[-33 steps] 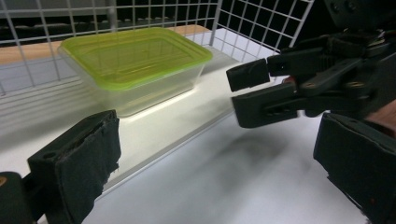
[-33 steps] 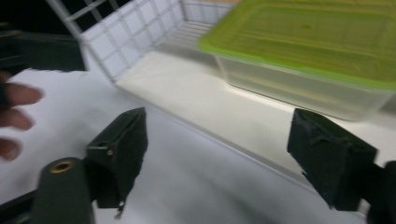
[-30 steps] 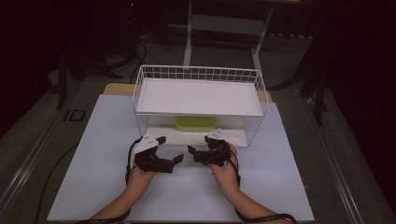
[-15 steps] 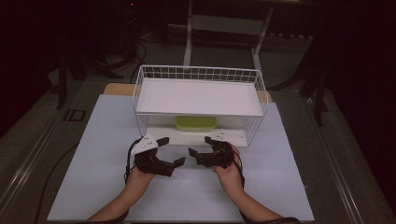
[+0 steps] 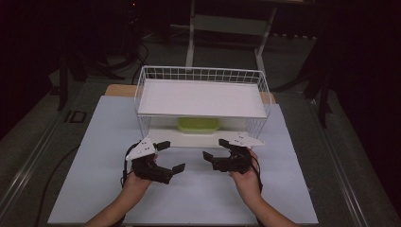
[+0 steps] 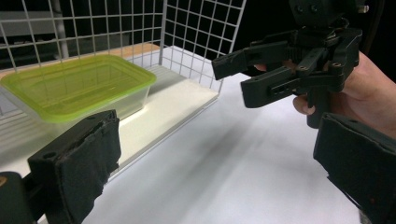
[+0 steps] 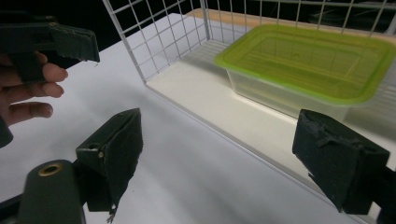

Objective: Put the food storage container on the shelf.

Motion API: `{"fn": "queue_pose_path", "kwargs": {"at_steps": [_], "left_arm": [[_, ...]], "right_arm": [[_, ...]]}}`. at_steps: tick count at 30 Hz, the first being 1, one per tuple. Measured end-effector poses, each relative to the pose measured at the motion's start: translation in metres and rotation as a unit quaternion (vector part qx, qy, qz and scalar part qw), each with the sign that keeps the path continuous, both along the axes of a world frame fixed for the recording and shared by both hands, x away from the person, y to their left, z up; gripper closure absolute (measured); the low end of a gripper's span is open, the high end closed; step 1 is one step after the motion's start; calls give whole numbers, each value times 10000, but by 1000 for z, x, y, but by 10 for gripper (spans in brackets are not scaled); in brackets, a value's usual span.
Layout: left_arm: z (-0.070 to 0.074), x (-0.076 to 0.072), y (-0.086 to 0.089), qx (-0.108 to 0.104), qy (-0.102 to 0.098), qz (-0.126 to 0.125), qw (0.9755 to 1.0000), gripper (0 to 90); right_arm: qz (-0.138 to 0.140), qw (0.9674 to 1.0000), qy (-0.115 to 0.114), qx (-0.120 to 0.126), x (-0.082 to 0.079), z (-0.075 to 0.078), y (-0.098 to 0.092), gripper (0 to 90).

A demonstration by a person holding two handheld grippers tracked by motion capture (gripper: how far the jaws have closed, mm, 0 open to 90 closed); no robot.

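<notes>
The table (image 5: 94, 189) bears a wire rack (image 5: 201, 75) with a green-lidded box (image 5: 198, 124) on its lower shelf (under the white top shelf). Left gripper (image 5: 163, 158) and right gripper (image 5: 218, 150) hover before it, both with jaws apart and empty. Likely a reach: enter low, level, squarely. The gripper views reveal the box's clear walls, unseen from the high view.
</notes>
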State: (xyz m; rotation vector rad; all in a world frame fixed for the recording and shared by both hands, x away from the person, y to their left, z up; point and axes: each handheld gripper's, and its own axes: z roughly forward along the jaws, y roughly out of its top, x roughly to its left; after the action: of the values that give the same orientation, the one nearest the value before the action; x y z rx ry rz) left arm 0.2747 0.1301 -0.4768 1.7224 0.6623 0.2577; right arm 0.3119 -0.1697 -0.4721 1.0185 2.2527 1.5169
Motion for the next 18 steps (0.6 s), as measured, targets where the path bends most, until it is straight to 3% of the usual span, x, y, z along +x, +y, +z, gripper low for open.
{"fn": "queue_pose_path", "kwargs": {"at_steps": [6,14,18], "left_arm": [[5,-7,6,-65,6,10,10000,16],[6,-16,20,-134,7,96,9999,16],[5,-21,27,-58,-7,168,9998,15]], "right_arm": [[19,10000,-55,36,-11,6,-13,161],[-28,10000,37,56,-24,8,-33,161],[-102,9999,18,76,-32,8,-47,161]]}}
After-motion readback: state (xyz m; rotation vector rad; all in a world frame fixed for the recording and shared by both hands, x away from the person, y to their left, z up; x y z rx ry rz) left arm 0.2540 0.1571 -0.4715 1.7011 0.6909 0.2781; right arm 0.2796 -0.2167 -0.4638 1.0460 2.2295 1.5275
